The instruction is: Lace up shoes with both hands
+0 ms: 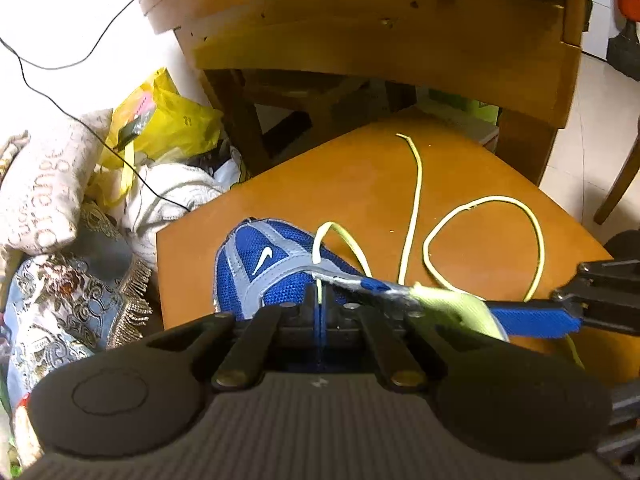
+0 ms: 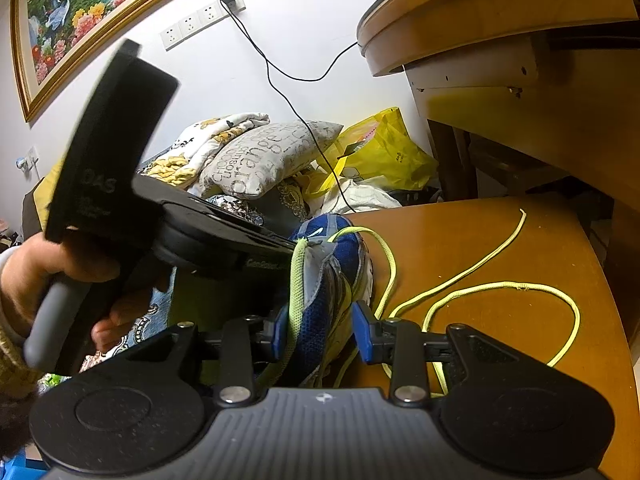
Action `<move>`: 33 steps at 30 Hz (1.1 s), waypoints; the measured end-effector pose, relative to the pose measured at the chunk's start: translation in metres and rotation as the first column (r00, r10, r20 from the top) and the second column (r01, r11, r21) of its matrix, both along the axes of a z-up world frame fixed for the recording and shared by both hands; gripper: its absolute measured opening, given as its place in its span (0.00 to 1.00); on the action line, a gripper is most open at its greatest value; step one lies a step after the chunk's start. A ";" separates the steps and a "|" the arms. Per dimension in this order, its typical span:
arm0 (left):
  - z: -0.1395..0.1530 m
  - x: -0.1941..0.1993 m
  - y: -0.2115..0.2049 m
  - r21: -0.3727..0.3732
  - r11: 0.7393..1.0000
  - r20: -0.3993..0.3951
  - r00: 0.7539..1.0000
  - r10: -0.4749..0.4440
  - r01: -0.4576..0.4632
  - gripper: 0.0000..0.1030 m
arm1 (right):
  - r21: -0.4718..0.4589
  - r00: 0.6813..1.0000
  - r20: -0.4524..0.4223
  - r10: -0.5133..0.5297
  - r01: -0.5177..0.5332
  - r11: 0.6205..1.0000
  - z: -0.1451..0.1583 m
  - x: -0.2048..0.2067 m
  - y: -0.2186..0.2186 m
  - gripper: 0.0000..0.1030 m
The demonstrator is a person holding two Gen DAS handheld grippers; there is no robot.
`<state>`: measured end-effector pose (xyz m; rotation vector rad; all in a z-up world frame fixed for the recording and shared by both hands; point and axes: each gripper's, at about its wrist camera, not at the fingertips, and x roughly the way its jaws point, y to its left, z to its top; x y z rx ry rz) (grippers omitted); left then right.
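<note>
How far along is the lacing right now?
Early. Done: the yellow-green lace passes through the blue shoe near its toe. In hand: the right gripper clamps the shoe by its sides, and the left gripper is shut on the lace where it leaves the shoe. Left: most of the lace lies loose in loops on the wooden table, unthreaded and untied.

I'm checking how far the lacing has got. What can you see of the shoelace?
The shoelace is a pale yellow-green woven cord. It runs up through the blue shoe, where the left claw is shut on it. The rest trails loose in a loop over the wooden tabletop, its free end lying there.
</note>
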<state>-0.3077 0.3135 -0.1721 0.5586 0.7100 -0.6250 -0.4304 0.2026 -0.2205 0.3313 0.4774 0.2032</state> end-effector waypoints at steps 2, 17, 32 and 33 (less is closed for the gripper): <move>0.001 -0.002 0.004 0.002 1.000 0.000 1.000 -0.002 0.002 0.00 | 0.002 1.000 -0.002 -0.004 0.004 1.000 0.000 0.000 0.000 0.34; 0.003 -0.003 -0.001 0.017 1.000 -0.001 1.000 -0.003 0.003 0.31 | 0.006 1.000 -0.013 -0.005 0.005 1.000 0.001 -0.001 0.001 0.34; -0.015 0.003 -0.013 0.045 0.999 0.016 1.000 -0.005 0.005 0.02 | 0.005 1.000 -0.007 0.013 -0.013 1.000 0.001 0.000 0.004 0.35; -0.016 0.002 -0.014 0.053 0.999 0.023 1.000 -0.007 0.006 0.02 | 0.007 1.000 -0.009 0.012 -0.012 1.000 0.001 0.000 0.003 0.35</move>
